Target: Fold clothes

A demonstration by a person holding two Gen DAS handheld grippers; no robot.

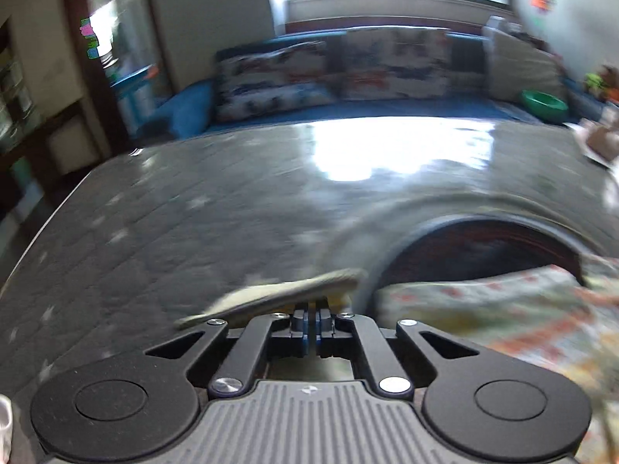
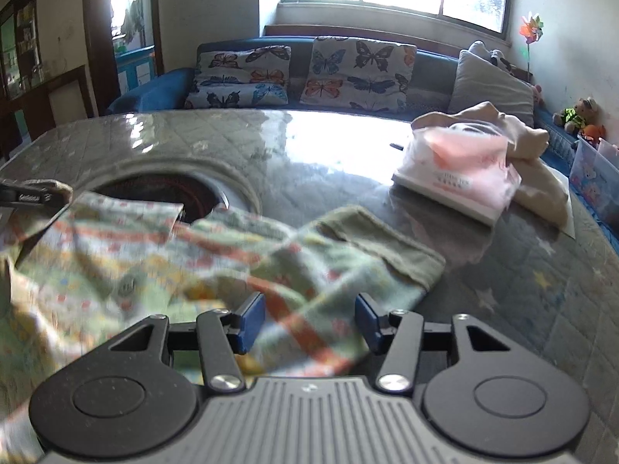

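A light green patterned garment (image 2: 127, 266) with orange stripes and olive cuffs lies spread on the grey quilted table (image 2: 541, 309). My left gripper (image 1: 312, 323) is shut on an olive cuff edge of the garment (image 1: 286, 294); more of the garment (image 1: 495, 309) lies to its right. In the right wrist view the left gripper (image 2: 23, 195) shows at the far left, holding the cuff. My right gripper (image 2: 309, 323) is open, its blue pads (image 2: 251, 323) straddling the garment's sleeve just above the cloth.
A round dark opening (image 2: 166, 193) is set in the table behind the garment. A plastic-wrapped pink package (image 2: 460, 174) and a beige garment (image 2: 534, 162) lie at the right. A sofa with butterfly cushions (image 2: 356, 73) stands behind the table.
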